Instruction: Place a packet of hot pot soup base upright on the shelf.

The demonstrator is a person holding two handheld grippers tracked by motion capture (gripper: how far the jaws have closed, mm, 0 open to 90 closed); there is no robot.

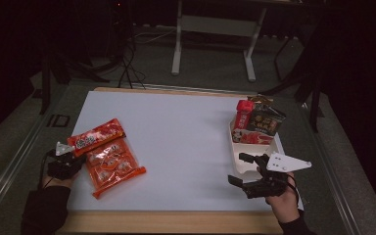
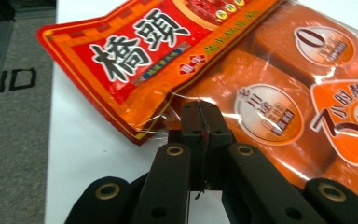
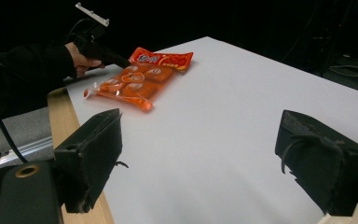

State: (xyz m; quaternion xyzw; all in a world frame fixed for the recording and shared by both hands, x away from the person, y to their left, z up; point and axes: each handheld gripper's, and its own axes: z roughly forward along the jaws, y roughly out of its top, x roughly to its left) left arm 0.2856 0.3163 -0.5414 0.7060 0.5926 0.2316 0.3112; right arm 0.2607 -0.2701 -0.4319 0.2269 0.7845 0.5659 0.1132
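Under left claw [image 2: 200, 122], half-hidden orange packet [image 2: 279, 107].

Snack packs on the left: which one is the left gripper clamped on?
The left gripper is shut on the clear edge of the red pack, the opaque one with big characters lying atop the see-through orange multipack.

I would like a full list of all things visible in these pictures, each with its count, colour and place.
red sauce packet: 1, red and orange, table's left edge, overlapping the orange pack
orange pack: 1, orange with clear film, left side, under the packet
white tray: 1, white, right side of the table
snack packs: several, red and dark, standing in the tray's far end
table: 1, white top, wooden edge
left tongs: 1, black, closed at the packet's edge
right tongs: 1, black, open, beside the tray
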